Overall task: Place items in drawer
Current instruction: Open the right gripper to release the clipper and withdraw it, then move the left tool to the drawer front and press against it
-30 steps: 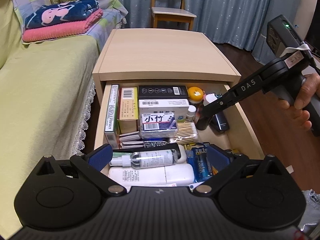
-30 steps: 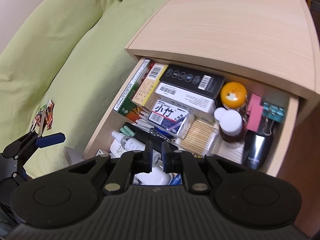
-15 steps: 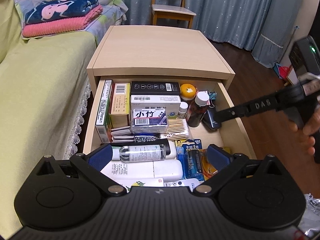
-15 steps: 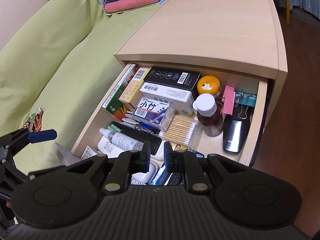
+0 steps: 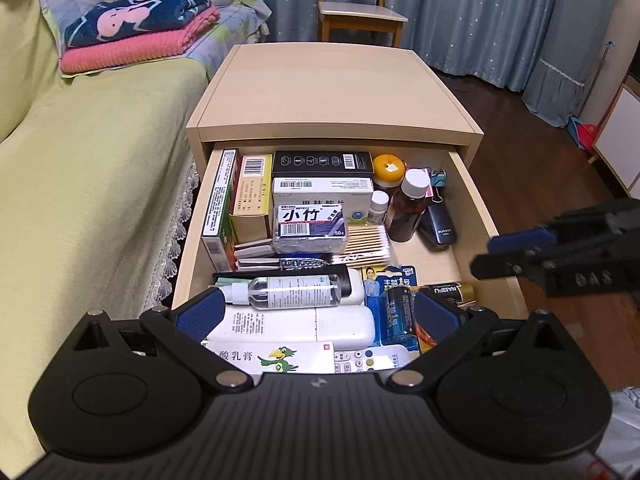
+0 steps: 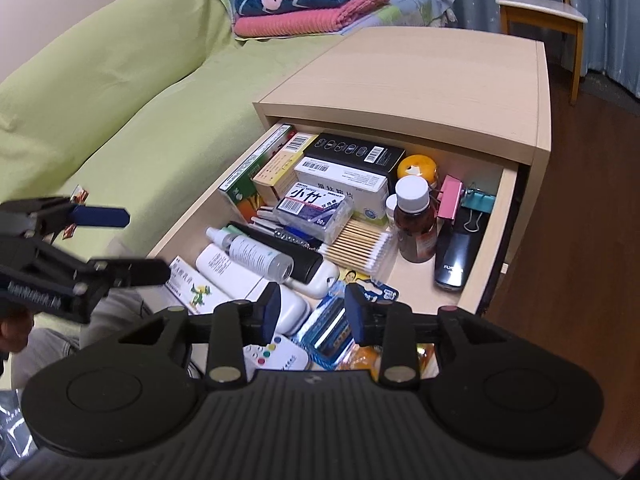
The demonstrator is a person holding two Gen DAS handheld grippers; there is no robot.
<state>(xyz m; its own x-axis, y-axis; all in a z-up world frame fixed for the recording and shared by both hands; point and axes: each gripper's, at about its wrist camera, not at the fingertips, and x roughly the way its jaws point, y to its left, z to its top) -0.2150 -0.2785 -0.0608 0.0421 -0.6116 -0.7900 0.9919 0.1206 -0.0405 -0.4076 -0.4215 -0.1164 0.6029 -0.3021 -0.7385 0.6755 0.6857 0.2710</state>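
The pale wood drawer (image 5: pixel 476 208) stands pulled out of the nightstand (image 5: pixel 332 88), packed with boxes, bottles, cotton swabs and batteries. A brown bottle with a white cap (image 5: pixel 406 212) (image 6: pixel 416 220) stands upright at the drawer's right, beside a black stapler (image 6: pixel 452 256). My left gripper (image 5: pixel 316 312) is open above the drawer's near end, over a clear spray bottle (image 5: pixel 292 292) and a white tube. My right gripper (image 6: pixel 314 312) is open and holds nothing, above the drawer's front edge (image 6: pixel 488 248). Each gripper shows in the other's view: the right gripper (image 5: pixel 508 252) at right, the left gripper (image 6: pixel 124 240) at left.
A green-covered sofa (image 5: pixel 80 184) runs along the left of the nightstand, with folded blankets (image 5: pixel 140 36) at its far end. A wooden chair (image 5: pixel 360 12) and blue curtains stand behind. Dark wood floor (image 5: pixel 520 140) lies to the right.
The right gripper has drawn back out of the drawer, away from the brown bottle, and its jaws went from shut to open. The left gripper stayed open and backed off a little.
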